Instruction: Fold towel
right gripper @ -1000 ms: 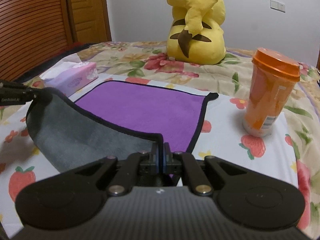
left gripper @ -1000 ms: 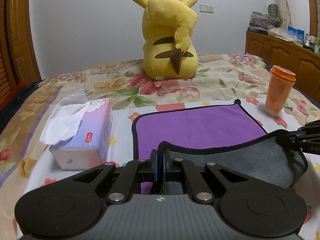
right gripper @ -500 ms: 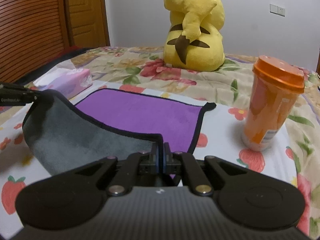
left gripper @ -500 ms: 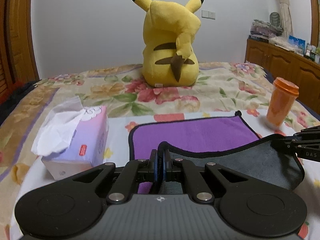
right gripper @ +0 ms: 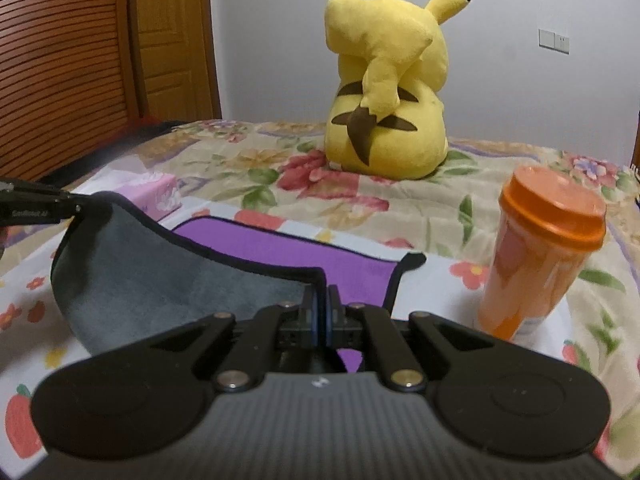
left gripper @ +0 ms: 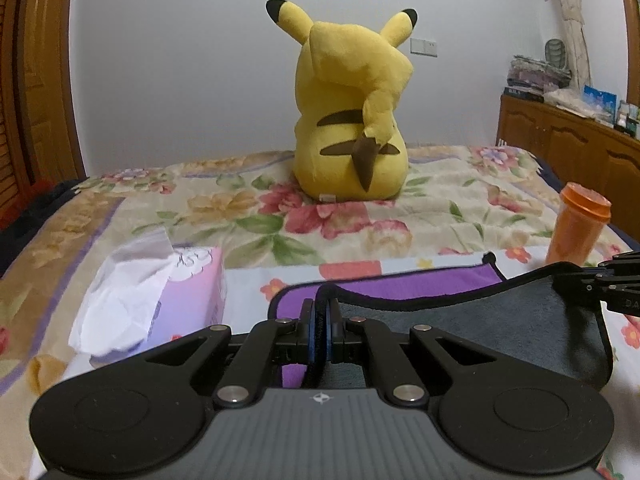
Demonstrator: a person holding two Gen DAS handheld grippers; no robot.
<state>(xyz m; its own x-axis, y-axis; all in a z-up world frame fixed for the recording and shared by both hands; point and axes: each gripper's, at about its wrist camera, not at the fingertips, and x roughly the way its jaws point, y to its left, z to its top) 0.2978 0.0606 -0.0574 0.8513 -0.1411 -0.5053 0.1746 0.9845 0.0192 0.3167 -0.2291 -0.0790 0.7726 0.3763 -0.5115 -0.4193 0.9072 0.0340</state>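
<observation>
The towel (left gripper: 472,320) is purple on top and grey underneath, with a black hem, and lies on the flowered bed. My left gripper (left gripper: 320,322) is shut on its near left corner. My right gripper (right gripper: 320,312) is shut on its near right corner. The near edge hangs lifted between them, grey side (right gripper: 160,280) facing me, over the flat purple part (right gripper: 288,250). The right gripper shows at the right edge of the left wrist view (left gripper: 600,284), and the left gripper at the left edge of the right wrist view (right gripper: 40,204).
A purple tissue box (left gripper: 180,296) stands left of the towel. An orange lidded cup (right gripper: 540,256) stands to its right. A yellow Pikachu plush (left gripper: 352,120) sits farther back on the bed. A wooden cabinet (left gripper: 572,152) is at the right.
Both grippers have lifted the near edge and carried it forward over the towel. Less of the purple side shows now.
</observation>
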